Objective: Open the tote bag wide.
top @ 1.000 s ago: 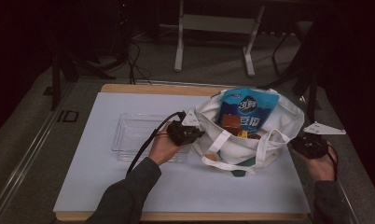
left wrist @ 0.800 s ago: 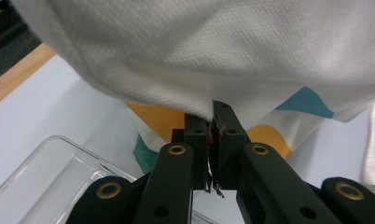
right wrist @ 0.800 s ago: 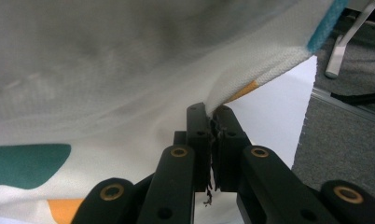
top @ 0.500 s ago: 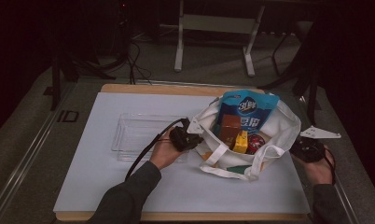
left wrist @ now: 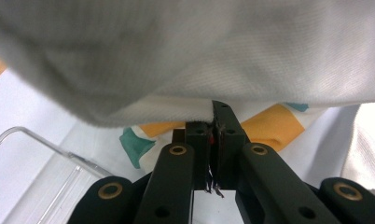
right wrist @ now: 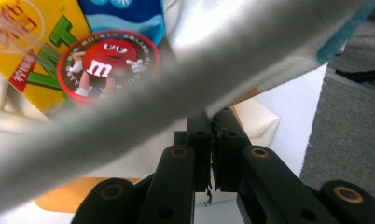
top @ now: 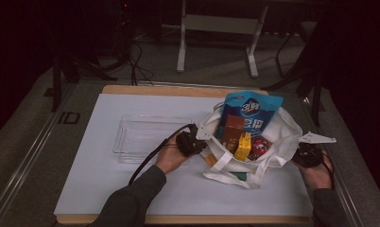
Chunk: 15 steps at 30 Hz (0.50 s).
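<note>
A white tote bag sits open on the white mat at the right. It holds a blue snack pouch, a brown box, a yellow drink carton and a red M&M's tub. My left gripper is shut on the bag's left rim, and its own view shows the pads pinching white cloth. On the opposite rim my right gripper is shut. There the white fabric is caught between the jaws, with the tub and carton behind.
A clear plastic tray lies on the mat just left of my left hand. The table's right edge runs close beside my right hand. Dark floor, cables and a stand's legs lie beyond the far edge.
Both hands have sunk a little with the rim in their grip. The bag has settled lower and spread wider, so the carton and the red tub show more.
</note>
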Available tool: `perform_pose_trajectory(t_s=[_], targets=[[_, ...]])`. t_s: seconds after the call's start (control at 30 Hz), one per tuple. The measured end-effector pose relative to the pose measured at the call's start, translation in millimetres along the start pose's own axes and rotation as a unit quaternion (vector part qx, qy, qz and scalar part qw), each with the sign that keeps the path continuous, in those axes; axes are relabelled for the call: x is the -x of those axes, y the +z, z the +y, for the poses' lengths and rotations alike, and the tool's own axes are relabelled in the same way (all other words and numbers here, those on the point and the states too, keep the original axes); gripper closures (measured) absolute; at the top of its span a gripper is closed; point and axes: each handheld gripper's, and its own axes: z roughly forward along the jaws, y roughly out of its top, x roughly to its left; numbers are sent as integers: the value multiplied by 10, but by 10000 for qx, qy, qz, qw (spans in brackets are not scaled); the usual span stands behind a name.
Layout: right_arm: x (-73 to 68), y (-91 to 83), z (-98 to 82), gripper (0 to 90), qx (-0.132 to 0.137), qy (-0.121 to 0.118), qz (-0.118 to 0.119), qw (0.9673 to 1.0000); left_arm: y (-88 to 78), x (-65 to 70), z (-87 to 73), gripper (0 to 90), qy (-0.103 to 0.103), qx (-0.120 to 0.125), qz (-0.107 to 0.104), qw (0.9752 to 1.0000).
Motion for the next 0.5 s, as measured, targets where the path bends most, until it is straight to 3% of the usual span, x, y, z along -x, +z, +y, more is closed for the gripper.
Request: perform_pose_trajectory(t_s=[0.3,0.5], targets=[[-26,81,-36,870,-115,50,-5,9999,90,33,36,871,4,-158,44,9999],[-43,132,-53,870,-259,53,-56,9996,143,47,64,875,-3,-462,35,9989]])
